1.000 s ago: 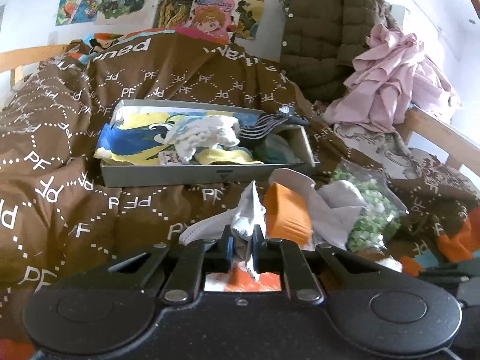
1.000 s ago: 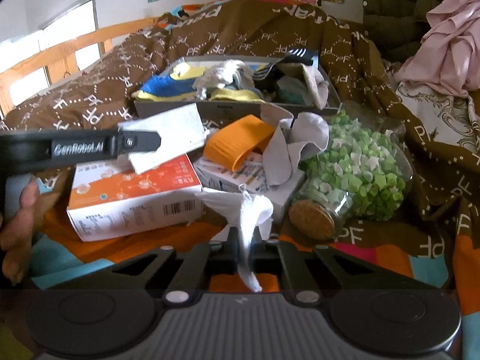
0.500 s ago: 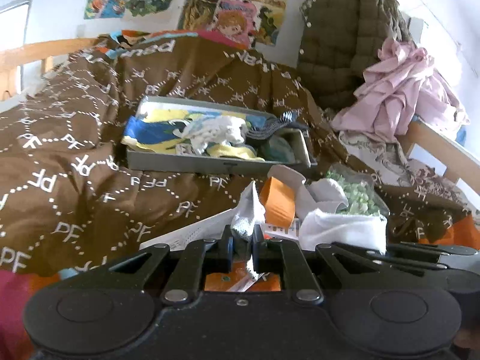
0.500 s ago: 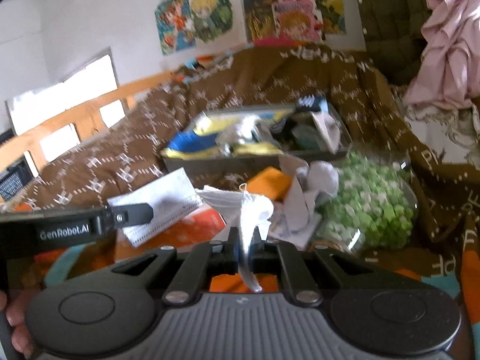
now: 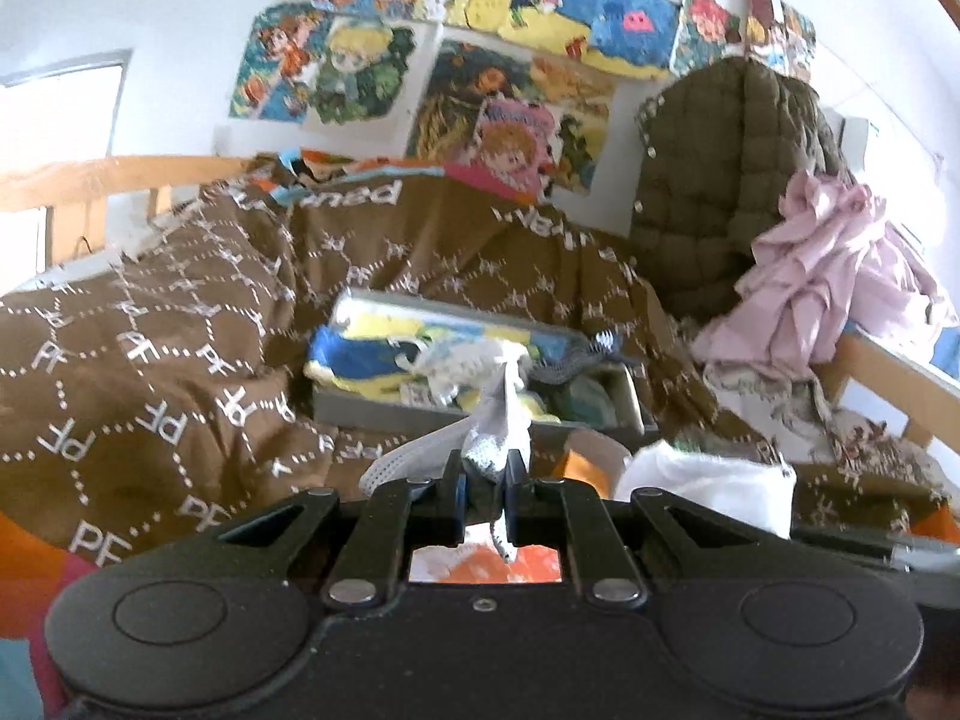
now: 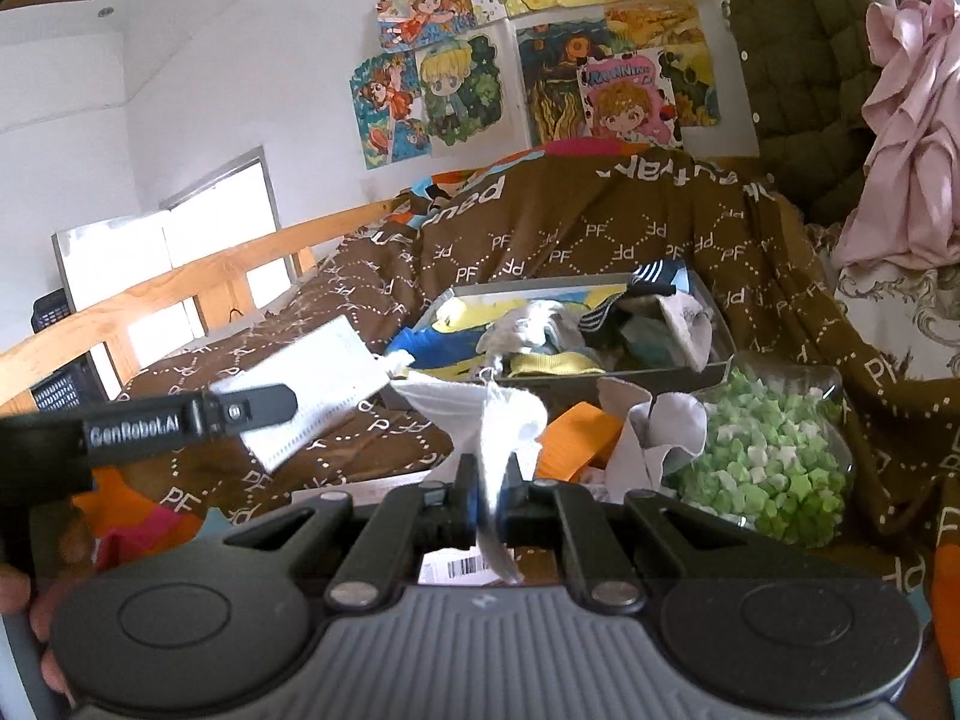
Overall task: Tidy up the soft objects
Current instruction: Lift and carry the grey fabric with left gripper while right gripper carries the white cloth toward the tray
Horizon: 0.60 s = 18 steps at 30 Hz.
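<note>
White pleated face mask (image 6: 312,387) gripped at both ends
It is clamped by the left gripper (image 5: 486,480) and right gripper (image 6: 489,495), before a grey sock-filled box (image 6: 600,372).

Brown bedspread (image 6: 600,240) with white dotted diamonds, pink cloth (image 6: 900,138), green-and-white star pieces (image 6: 774,462), grey tray (image 5: 456,420)

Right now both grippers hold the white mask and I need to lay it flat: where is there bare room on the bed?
Free: the brown PF blanket left of the grey box, toward the wooden rail. Crowded: the box is full of cloth, and the patch in front of it holds an orange item, grey cloth and the jar of green stars.
</note>
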Tool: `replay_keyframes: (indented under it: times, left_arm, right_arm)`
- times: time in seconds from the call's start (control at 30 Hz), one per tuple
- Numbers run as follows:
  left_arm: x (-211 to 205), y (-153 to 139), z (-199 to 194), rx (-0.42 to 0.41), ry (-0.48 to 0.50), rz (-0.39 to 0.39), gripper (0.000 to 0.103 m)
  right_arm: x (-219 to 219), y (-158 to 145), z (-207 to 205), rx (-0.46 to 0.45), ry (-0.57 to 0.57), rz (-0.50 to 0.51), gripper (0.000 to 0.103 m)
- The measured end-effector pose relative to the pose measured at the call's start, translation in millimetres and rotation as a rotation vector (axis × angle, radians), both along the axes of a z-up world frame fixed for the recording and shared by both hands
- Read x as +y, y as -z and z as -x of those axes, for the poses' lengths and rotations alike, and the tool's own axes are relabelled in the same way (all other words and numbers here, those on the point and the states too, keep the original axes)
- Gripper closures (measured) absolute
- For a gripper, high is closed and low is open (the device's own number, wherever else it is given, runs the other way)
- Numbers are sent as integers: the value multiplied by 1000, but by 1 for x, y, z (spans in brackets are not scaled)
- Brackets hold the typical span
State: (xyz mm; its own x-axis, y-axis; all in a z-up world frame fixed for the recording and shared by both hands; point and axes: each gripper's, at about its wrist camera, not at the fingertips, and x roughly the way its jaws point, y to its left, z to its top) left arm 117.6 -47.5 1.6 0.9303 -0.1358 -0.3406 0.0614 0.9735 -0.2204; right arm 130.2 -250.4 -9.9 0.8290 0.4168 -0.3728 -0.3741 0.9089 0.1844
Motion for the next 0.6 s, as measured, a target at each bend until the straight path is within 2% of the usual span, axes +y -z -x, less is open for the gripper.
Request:
replay_keyframes:
  times: [0.27,0.43,0.6]
  left_arm:
    - [12,-13,-26,-18,-47,-1,91]
    - [16,-21,-44,-53,-93,-33,91]
    - [23,-23,-72,-69,-118,-27,91]
  right_arm:
    - [3,1,-8,-47,19,9,96]
    - [8,-2,-24,-59,19,1,96]
    - [20,-9,-44,-112,19,-7,96]
